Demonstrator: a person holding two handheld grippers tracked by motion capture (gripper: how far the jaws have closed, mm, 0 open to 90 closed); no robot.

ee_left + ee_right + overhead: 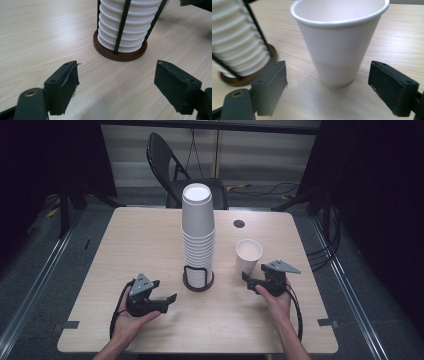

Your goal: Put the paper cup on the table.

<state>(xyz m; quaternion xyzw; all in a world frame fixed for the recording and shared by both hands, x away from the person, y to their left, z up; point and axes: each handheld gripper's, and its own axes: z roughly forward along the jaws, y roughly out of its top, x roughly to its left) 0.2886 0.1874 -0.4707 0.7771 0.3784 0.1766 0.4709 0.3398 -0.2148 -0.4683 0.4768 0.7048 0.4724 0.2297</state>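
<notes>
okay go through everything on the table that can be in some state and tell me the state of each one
Single paper cup: upright, empty, standing free.
Cup stack: upright in its wire holder.
Left tongs: open, holding nothing.
Right tongs: open, facing the single cup, not touching it.

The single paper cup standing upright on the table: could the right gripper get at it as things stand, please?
Probably yes. The right gripper is open, its fingers wide either side of the single cup, with bare table between. The cup stack stands apart to its left.
</notes>
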